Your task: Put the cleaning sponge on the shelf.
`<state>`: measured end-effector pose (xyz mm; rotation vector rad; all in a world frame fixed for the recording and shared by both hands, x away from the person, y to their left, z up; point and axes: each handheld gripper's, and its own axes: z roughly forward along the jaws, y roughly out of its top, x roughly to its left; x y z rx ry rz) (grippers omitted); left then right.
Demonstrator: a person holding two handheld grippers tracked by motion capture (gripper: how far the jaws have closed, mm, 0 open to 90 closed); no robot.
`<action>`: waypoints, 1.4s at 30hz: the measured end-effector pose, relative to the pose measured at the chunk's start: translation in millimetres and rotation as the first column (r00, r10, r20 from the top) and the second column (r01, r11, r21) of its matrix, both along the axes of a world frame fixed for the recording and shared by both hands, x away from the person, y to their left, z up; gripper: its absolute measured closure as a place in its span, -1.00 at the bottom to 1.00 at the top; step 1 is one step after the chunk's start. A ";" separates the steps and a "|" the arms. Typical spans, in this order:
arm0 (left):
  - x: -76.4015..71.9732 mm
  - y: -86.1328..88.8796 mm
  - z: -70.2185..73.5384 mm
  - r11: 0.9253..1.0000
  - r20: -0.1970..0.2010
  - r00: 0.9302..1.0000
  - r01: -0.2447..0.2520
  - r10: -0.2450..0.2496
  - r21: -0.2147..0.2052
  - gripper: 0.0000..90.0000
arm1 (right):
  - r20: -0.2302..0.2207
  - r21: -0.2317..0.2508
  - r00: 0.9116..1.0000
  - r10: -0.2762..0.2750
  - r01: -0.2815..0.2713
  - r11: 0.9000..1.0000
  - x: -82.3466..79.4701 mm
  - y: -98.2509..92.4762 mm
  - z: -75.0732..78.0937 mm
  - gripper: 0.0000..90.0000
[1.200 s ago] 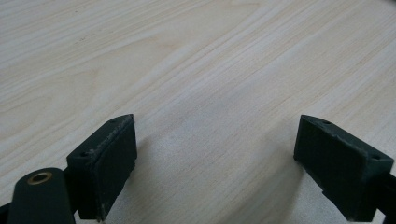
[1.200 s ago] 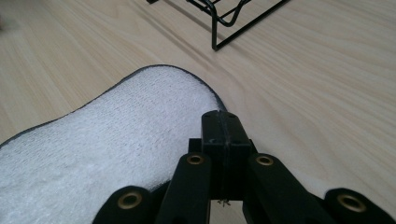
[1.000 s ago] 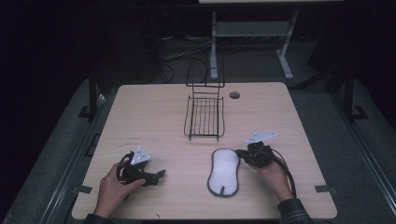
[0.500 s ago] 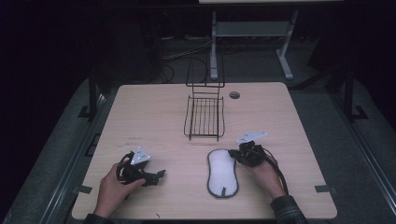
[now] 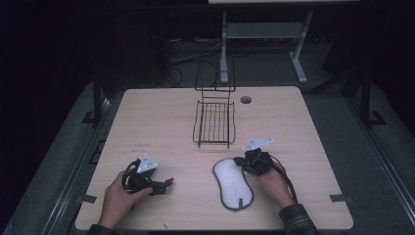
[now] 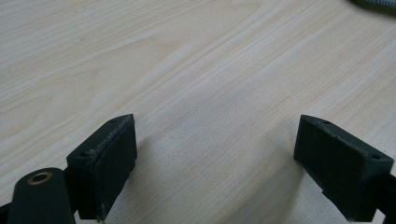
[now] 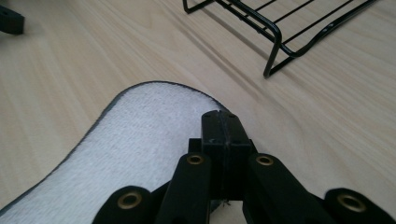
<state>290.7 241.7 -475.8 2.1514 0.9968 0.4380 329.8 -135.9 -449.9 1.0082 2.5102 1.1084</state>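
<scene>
Now right gripper (image 7: 223, 122), pressed together, sits at white insole (image 5: 234, 183) top end; insole runs toward person.

Black hand-held gripper (image 5: 244, 161) w/ grey triangular plate, brass rivets, black cable; dark plaid sleeve (image 5: 299, 220).

- I worked in what looked like a lab or recording room, dark all round and lit only over the tabletop (image 5: 161, 117).
- The tabletop was pale wood laminate with a round cable hole (image 5: 245, 100) near its far edge, as on an office desk.
- Loose cables (image 5: 188, 54) lay on the floor behind it.
- A second desk's white metal legs (image 5: 299, 63) stood farther back.
- Strips of tape (image 5: 339, 198) sat at the tabletop's near corners.
</scene>
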 end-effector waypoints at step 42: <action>-0.3 0.0 0.0 1.000 -0.001 1.000 -0.002 0.002 -0.001 -0.72 | -0.082 0.012 0.996 0.019 -0.018 1.000 -74.6 -33.0 -3.0 0.99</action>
